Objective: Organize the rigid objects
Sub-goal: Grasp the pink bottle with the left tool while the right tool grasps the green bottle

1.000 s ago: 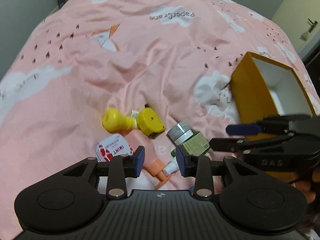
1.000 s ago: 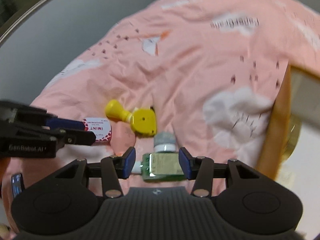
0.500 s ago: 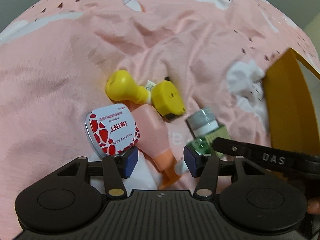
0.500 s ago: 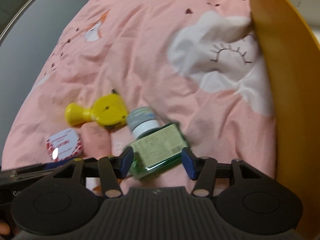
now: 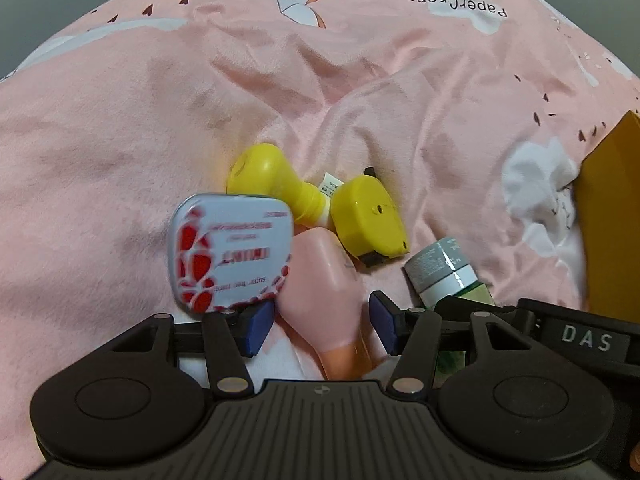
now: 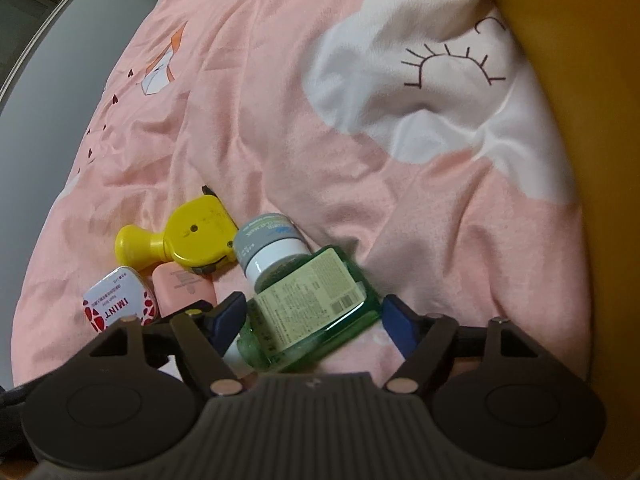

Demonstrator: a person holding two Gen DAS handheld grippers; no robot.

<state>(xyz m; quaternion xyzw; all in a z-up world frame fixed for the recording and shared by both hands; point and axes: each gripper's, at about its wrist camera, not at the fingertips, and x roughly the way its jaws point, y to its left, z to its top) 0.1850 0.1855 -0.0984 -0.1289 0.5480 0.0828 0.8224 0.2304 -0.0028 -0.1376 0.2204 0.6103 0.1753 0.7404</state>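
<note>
My left gripper stands open low over the pink bedspread, and a pink bottle lies between its blue pads without being pressed. A red-and-white mint tin lies just left of it. Behind are a yellow bulb-shaped piece and a yellow tape measure. In the right wrist view the jaws of my right gripper are opening around a green bottle with a grey cap. The bottle lies slanted on the cloth between the pads. The right gripper also shows beside the left one.
A yellow box wall rises close on the right, seen as a yellow box at the left view's right edge. The wrinkled bedspread stretches away behind the pile. A grey wall runs along the bed's far left.
Both grippers sank toward the pile and their jaws widened. The pink bottle now lies between the left pads, the green bottle between the right pads. The right view rolled.
</note>
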